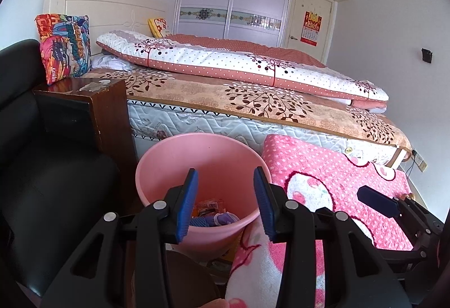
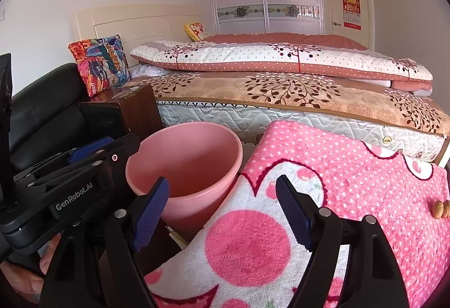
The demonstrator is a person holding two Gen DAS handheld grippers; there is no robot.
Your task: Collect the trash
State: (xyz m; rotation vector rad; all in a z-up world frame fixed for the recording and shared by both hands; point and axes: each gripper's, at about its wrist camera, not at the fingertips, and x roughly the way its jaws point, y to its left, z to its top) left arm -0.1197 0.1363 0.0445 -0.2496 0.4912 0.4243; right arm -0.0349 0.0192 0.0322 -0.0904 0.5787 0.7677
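Note:
A pink plastic bucket [image 1: 166,167] stands on the floor between a dark wooden nightstand and a surface under a pink blanket. Several wrappers and other bits of trash [image 1: 209,212] lie at its bottom. My left gripper [image 1: 226,171] hovers over the bucket's near rim, open, with nothing between its blue pads. My right gripper [image 2: 222,180] is open and empty too, above the gap between the bucket [image 2: 197,156] and the blanket's left edge. In the right wrist view the left gripper's black body [image 2: 70,184] sits to the left; a hand [image 2: 42,265] holds it from below.
The pink dotted blanket [image 2: 351,167] covers a raised surface on the right, and two small brown nut-like things [image 2: 440,209] lie on it. A bed [image 1: 253,99] with folded quilts runs behind. The nightstand [image 1: 109,111] and a black leather chair [image 1: 42,167] are to the left.

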